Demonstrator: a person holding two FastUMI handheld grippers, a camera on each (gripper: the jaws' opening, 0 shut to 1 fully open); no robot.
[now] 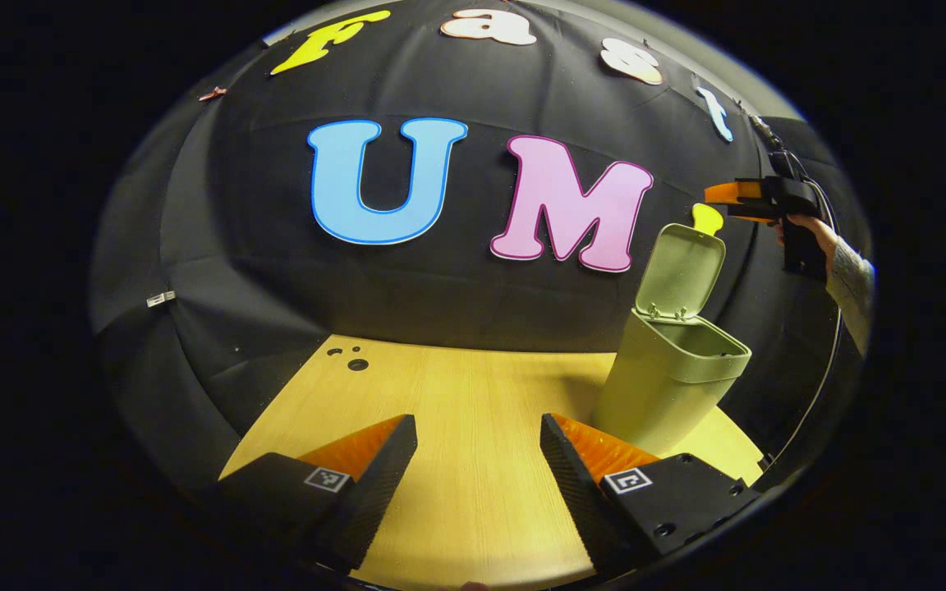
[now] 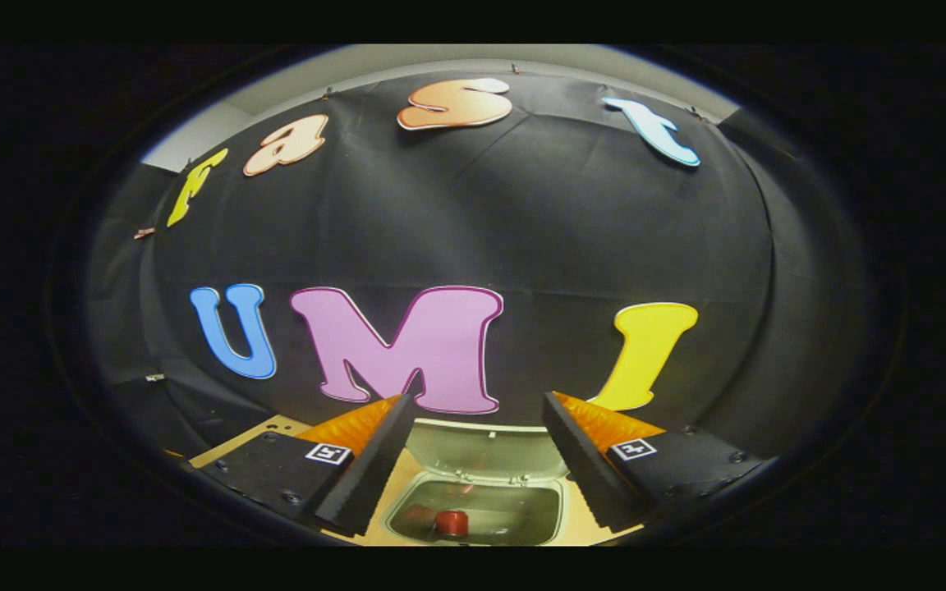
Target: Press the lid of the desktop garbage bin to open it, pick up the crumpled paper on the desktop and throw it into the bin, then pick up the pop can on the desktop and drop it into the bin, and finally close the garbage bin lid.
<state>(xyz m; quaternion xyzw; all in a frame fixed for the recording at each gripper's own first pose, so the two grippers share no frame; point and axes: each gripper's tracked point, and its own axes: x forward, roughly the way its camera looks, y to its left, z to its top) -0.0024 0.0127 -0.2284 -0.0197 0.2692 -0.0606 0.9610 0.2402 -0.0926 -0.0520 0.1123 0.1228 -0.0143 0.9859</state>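
Observation:
The pale green garbage bin (image 1: 670,382) stands on the wooden table at the right of the left gripper view, its lid (image 1: 681,271) tipped up. My left gripper (image 1: 479,428) is open low over the table, left of the bin, with nothing between its fingers. In the same view my right gripper (image 1: 748,201) hangs above and to the right of the bin, held by a hand. In the right gripper view that gripper (image 2: 479,406) is open directly over the bin's mouth (image 2: 477,509). A red pop can (image 2: 452,523) lies inside the bin. The lid (image 2: 481,451) stands open behind it.
The light wooden table (image 1: 456,410) has a few small dark holes (image 1: 355,363) near its far left corner. The black cloth wall rises close behind the table and the bin. A cable (image 1: 826,361) hangs down at the right of the bin.

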